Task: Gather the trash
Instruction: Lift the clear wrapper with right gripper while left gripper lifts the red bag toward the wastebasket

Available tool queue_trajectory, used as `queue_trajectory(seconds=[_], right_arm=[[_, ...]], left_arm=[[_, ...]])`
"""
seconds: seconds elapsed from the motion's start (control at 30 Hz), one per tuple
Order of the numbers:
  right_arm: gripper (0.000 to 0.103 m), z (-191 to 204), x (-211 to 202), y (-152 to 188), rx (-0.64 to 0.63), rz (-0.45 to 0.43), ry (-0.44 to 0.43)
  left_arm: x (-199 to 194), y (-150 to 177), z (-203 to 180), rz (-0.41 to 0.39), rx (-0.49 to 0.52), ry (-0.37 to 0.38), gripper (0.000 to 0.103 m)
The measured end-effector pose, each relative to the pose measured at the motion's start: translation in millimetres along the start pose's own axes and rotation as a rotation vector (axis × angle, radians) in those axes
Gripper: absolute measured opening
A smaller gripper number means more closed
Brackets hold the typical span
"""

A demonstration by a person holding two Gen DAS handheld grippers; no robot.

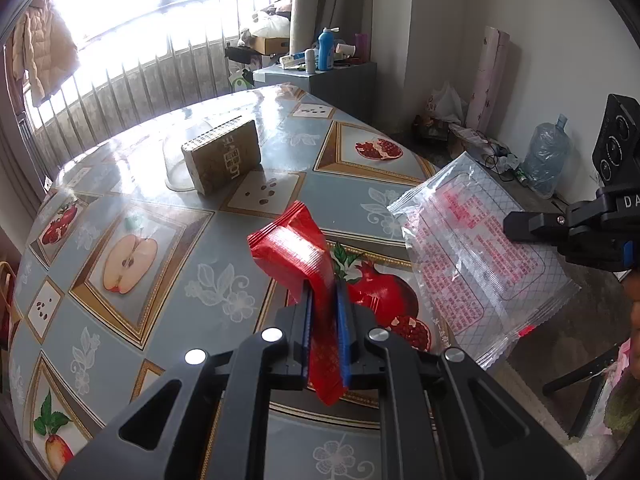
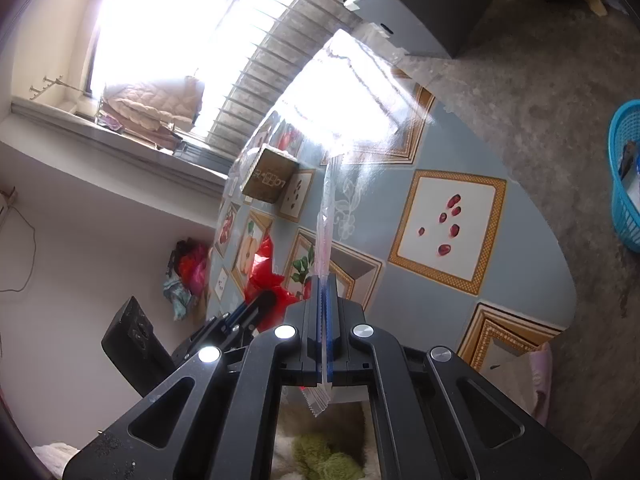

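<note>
In the left wrist view my left gripper (image 1: 325, 286) is shut on a red snack wrapper (image 1: 294, 250), which sticks up above the fruit-patterned table (image 1: 140, 320). My right gripper (image 1: 516, 228) comes in from the right, shut on a clear plastic wrapper with red print (image 1: 468, 256) held above the table edge. In the right wrist view that gripper (image 2: 325, 280) pinches the clear wrapper (image 2: 326, 216) edge-on, and the left gripper (image 2: 264, 300) with the red wrapper (image 2: 262, 266) shows at left. A blue basket (image 2: 624, 172) stands on the floor at the far right.
A brown cardboard box (image 1: 222, 156) and a clear plastic lid (image 1: 176, 164) sit at the table's far side. Beyond are a grey cabinet with bottles (image 1: 320, 76), a water jug (image 1: 546, 152) on the floor, and a chair (image 1: 580, 380) at right.
</note>
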State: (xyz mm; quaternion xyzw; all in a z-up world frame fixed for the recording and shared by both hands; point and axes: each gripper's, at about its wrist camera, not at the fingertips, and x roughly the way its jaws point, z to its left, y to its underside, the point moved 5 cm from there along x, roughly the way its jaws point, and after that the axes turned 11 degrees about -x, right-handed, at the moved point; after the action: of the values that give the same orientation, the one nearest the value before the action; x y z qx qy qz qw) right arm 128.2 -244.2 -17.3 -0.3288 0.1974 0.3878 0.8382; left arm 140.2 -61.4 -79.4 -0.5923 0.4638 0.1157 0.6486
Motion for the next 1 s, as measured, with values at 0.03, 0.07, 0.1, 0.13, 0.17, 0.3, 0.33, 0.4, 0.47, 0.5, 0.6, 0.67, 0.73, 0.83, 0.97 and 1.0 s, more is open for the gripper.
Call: queue_trajectory(seconds=[0.03, 0.07, 0.1, 0.13, 0.17, 0.3, 0.33, 0.4, 0.47, 0.5, 0.6, 0.67, 0.73, 0.83, 0.97, 1.0], right_arm=[[0.0, -1, 0, 0, 0.001, 0.0, 0.0], [0.0, -2, -1, 0, 0.003, -0.001, -0.002], [0.0, -3, 0, 0, 0.005, -0.001, -0.002], [0.0, -3, -1, 0, 0.006, -0.001, -0.003], [0.0, -3, -1, 0, 0.006, -0.001, -0.004], [0.0, -1, -1, -1, 0.008, -0.002, -0.006], [0.0, -1, -1, -1, 0.008, -0.001, -0.007], [0.0, 0, 0, -2, 0.006, -0.002, -0.008], [0.0, 1, -1, -2, 0.005, -0.002, -0.009], [0.0, 0, -1, -2, 0.003, -0.002, -0.01], [0.0, 2, -1, -3, 0.001, -0.005, -0.008], [0.0, 4, -2, -4, -0.004, -0.008, -0.007], [0.0, 6, -2, -5, -0.01, -0.012, -0.006], [0.0, 10, 0, -4, -0.018, -0.017, -0.012], [0.0, 11, 5, -2, -0.023, -0.021, -0.03], [0.0, 12, 6, -2, -0.023, -0.023, -0.036]], left_arm=[[0, 0, 0, 0.0, 0.001, -0.001, 0.01], [0, 0, 0, 0.0, 0.002, -0.002, 0.01], [0, 0, 0, -0.001, 0.002, -0.003, 0.01], [0, 0, 0, -0.001, 0.002, -0.002, 0.01], [-1, 0, 0, -0.001, 0.003, -0.002, 0.01], [-1, 0, -1, -0.002, 0.003, -0.006, 0.01], [-1, 0, -1, -0.003, 0.004, -0.006, 0.01], [-1, 0, -1, -0.003, 0.003, -0.005, 0.01], [-1, 0, -1, -0.003, 0.003, -0.005, 0.01], [-1, 0, -1, -0.005, 0.004, -0.005, 0.01], [-2, -1, -1, -0.01, 0.0, 0.0, 0.01], [-5, -3, 1, -0.02, -0.004, 0.007, 0.01], [-8, -5, 3, -0.03, -0.009, 0.014, 0.01], [-9, -7, 6, -0.033, -0.015, 0.02, 0.01], [-10, -12, 10, -0.029, -0.018, 0.022, 0.01], [-11, -14, 10, -0.029, -0.02, 0.023, 0.01]])
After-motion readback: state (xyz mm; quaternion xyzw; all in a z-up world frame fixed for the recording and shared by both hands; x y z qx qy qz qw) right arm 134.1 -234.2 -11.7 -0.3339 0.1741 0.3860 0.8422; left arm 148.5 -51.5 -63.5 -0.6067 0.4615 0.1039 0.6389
